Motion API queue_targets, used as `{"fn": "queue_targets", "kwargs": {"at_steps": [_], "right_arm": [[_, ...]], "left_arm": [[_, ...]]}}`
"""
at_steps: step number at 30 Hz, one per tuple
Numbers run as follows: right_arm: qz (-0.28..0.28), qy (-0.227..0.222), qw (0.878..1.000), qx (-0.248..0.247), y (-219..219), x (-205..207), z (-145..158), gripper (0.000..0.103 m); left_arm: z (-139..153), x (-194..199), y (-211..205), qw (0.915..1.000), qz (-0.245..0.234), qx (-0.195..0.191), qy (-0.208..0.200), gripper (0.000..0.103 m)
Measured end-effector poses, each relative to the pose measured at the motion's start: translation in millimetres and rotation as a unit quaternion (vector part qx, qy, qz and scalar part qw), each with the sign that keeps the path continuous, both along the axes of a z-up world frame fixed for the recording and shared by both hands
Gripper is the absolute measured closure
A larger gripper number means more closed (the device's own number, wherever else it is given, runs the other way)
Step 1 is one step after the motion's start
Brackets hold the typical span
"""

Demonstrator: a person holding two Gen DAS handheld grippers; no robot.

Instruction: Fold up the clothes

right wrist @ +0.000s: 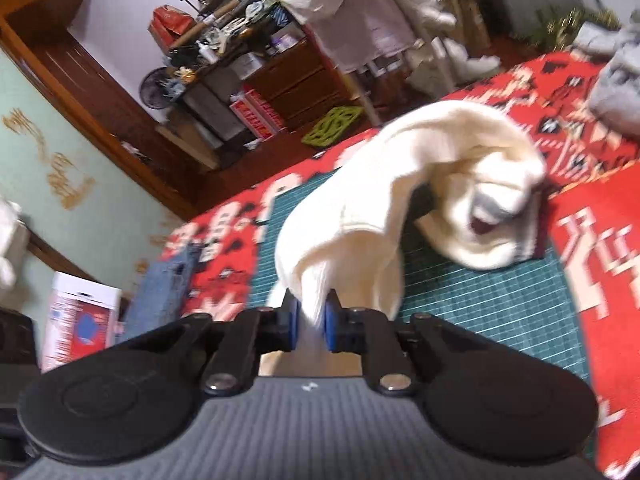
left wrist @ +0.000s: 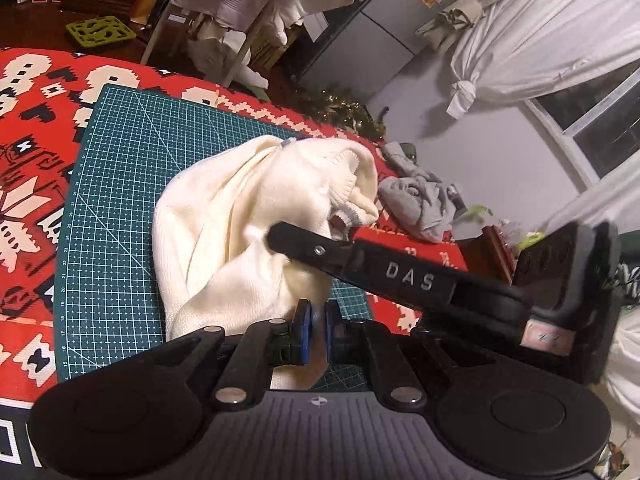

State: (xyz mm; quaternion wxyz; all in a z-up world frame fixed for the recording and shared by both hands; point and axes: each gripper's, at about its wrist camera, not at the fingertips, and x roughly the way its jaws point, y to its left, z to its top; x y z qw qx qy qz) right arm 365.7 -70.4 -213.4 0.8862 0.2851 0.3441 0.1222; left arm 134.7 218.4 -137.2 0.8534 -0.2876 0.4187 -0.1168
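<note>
Green gridded cutting mat (left wrist: 120,200) covers my work zone, one unit, laid on one red patterned cloth (left wrist: 36,128) with white and black motifs. Nearest my left camera, the left gripper (left wrist: 316,334) is clenched: its two blue pads (left wrist: 305,328) pinch a fold of one cream knit garment (left wrist: 240,216). From the right camera, the right gripper (right wrist: 310,320) is likewise clenched, two blue pads (right wrist: 330,326) clamping another edge of the same cream knit garment (right wrist: 440,160). I see the garment raised off the mat at both pinch points, its remaining bulk bunched and resting on the mat; ribbed cuffs with a grey stripe show at its far end. In the left view, the right gripper's black body, marked "DAS", crosses in front of the garment. Beyond the mat, one grey garment (left wrist: 420,204) lies crumpled on the red cloth. Farther out I count one lime-green perforated tile (left wrist: 100,32) on the floor and one knotted white curtain (left wrist: 540,40) beside the window.
</note>
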Motion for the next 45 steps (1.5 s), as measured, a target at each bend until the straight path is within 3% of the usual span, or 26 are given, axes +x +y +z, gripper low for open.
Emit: {"fn": "queue_targets", "kwargs": {"at_steps": [3,5,7,12,14,18,23,28,34,38,39,41,45], "right_arm": [[-0.030,-0.016,0.998,-0.044,-6,-5,8,0.089],[-0.056,-0.018,0.996,-0.074,-15,-8,12,0.089],[-0.082,-0.015,0.992,-0.098,-26,-11,14,0.089],[-0.120,0.023,0.990,-0.068,-67,-16,-2,0.089],[-0.130,0.037,0.986,-0.092,-70,-14,-11,0.089],[-0.135,0.054,0.979,-0.141,-72,-13,-24,0.088],[-0.129,0.059,0.977,-0.161,-64,-13,-32,0.083],[-0.141,0.047,0.977,-0.151,-67,-41,-15,0.065],[-0.148,0.026,0.986,-0.076,-76,-63,-2,0.041],[-0.128,0.037,0.990,-0.055,-64,-51,-10,0.042],[-0.123,0.041,0.990,-0.061,-59,-48,-13,0.043],[-0.112,0.049,0.989,-0.078,-51,-38,-20,0.056],[-0.090,0.060,0.992,-0.068,-42,-18,-38,0.060]], "left_arm": [[7,-1,10,0.9993,-0.004,-0.036,-0.006,0.094],[13,-3,17,0.9984,-0.007,-0.054,-0.016,0.086],[15,-4,24,0.9986,0.007,-0.049,-0.022,0.082],[5,1,42,0.9980,0.054,-0.033,-0.001,0.080],[-2,4,46,0.9969,0.074,-0.023,0.014,0.077],[-12,6,47,0.9958,0.078,-0.034,0.034,0.076],[-12,5,44,0.9960,0.077,-0.036,0.029,0.066],[-12,5,40,0.9963,0.077,-0.030,0.023,0.062],[-17,5,42,0.9953,0.086,-0.039,0.023,0.055],[-21,5,43,0.9943,0.093,-0.048,0.021,0.048],[-22,5,43,0.9941,0.094,-0.050,0.021,0.047],[-24,6,44,0.9936,0.097,-0.055,0.020,0.047],[-30,8,45,0.9927,0.103,-0.057,0.024,0.047]]}}
